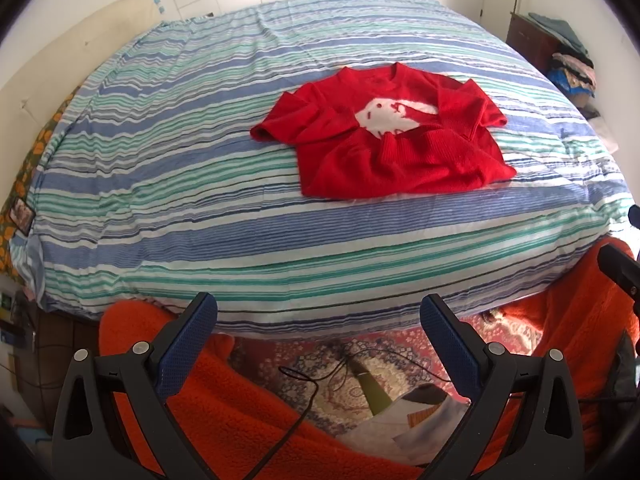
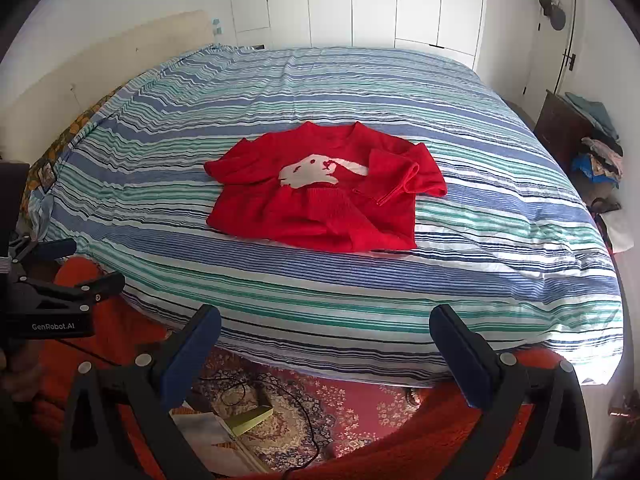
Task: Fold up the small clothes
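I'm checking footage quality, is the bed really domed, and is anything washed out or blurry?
Left wrist view: fisheye bulges the striped bed into a dome; the top window area is blown out; the red sweater is sharp. Right wrist view: same bulge, dark vignette corners, bright glare on the bed's near right edge.

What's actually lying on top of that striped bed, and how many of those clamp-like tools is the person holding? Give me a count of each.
Red sweaters on the striped bed: 1, the red sweater with a white animal picture.
Handheld grippers: 2, the left gripper and the right gripper, both open, held off the bed's near edge.
Total: 3
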Tool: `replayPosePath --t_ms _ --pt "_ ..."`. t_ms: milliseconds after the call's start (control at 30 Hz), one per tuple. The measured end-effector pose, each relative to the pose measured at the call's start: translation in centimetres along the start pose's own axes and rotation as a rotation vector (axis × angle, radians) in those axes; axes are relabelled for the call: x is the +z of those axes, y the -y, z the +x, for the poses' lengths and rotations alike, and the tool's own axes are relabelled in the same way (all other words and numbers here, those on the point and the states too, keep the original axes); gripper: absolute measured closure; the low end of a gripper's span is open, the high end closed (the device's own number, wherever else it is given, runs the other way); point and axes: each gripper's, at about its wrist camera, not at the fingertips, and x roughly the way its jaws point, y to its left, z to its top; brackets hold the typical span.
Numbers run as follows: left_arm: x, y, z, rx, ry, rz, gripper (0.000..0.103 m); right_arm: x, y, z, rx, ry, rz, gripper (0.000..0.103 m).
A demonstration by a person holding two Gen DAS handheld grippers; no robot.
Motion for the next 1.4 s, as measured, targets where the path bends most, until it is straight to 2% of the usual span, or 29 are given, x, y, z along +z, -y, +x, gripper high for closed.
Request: replayPosePath --t_ms 267,500,967,1400 --pt "0.0 0.2 0.3 -0.006 -0.008 0.002 0.001 0.5 0.0 -0.1 -0.110 -0.020 -0.020 0.000" --pt "0.1 0.7 0.4 0.004 -0.018 0.022 0.001 0.5 0.1 0.1 -0.156 -0.039 -0.037 0.000" --pt "0.2 1.1 0.5 0.009 -0.029 0.035 0.001 0.3 1.0 0.7 -0.201 -0.059 -0.020 0.000" --pt "0.1 1.1 0.6 0.007 -0.039 0.034 0.001 0.1 1.3 1.1 -0.205 -0.077 -0.008 0.000"
